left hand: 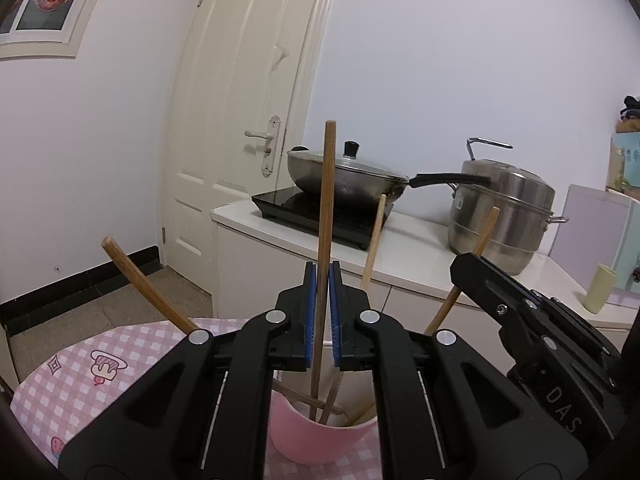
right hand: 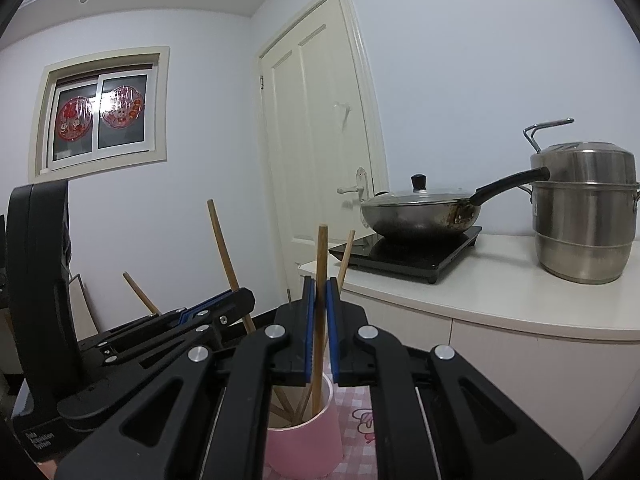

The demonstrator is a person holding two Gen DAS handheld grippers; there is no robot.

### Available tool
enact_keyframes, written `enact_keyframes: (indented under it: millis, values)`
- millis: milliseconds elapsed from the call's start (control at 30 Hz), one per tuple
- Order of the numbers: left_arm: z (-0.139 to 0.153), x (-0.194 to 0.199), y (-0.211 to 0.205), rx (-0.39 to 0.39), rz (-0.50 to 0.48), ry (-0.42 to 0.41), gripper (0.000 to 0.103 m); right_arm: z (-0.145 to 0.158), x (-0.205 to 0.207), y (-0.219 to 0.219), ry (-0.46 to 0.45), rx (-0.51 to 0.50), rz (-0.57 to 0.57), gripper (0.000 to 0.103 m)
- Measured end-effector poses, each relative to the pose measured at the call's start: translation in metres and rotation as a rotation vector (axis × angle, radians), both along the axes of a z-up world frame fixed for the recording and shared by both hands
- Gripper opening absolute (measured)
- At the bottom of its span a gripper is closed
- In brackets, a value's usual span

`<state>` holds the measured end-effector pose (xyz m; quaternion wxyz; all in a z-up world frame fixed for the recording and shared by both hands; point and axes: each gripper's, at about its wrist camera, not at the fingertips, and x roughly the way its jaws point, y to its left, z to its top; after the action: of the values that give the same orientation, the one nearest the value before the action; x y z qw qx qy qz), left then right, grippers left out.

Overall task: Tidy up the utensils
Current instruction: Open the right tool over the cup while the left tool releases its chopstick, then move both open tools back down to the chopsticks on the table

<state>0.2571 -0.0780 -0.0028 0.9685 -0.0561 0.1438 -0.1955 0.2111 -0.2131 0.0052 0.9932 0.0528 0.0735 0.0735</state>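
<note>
A pink cup (left hand: 316,440) stands on a pink checked tablecloth (left hand: 80,368) and holds several wooden chopsticks. My left gripper (left hand: 323,276) is shut on one upright chopstick (left hand: 326,184) whose lower end is in the cup. My right gripper (right hand: 320,288) is shut on another upright chopstick (right hand: 321,248), its lower end inside the cup (right hand: 308,444). The right gripper's body shows at the right of the left wrist view (left hand: 532,320); the left gripper shows at the left of the right wrist view (right hand: 192,320). Other chopsticks (left hand: 140,280) lean outward from the cup.
Behind the table a white counter (left hand: 420,252) carries a black induction hob (left hand: 320,216) with a lidded wok (left hand: 344,176), a steel steamer pot (left hand: 500,212) and a pale green cup (left hand: 599,288). A white door (left hand: 240,100) is behind.
</note>
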Motion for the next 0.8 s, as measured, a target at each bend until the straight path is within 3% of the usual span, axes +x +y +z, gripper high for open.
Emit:
enact_keyframes:
  millis: [33,100,400,800]
  values:
    - [0.0,-0.001,-0.001,0.005,0.0,0.001,0.015,0.0,0.0,-0.001,0.003,0.003,-0.001,0.005]
    - [0.001,-0.003,0.0,0.008,0.017,-0.003,0.059,0.0,-0.001,-0.003,0.011,0.015,0.004,0.007]
    - [0.016,-0.021,0.004,0.016,0.013,-0.049,0.059,0.012,-0.016,-0.011,-0.009,0.04,-0.003,0.023]
    - [0.057,-0.061,0.034,-0.05,-0.013,-0.11,0.063,0.039,-0.044,-0.012,-0.053,0.055,0.014,0.029]
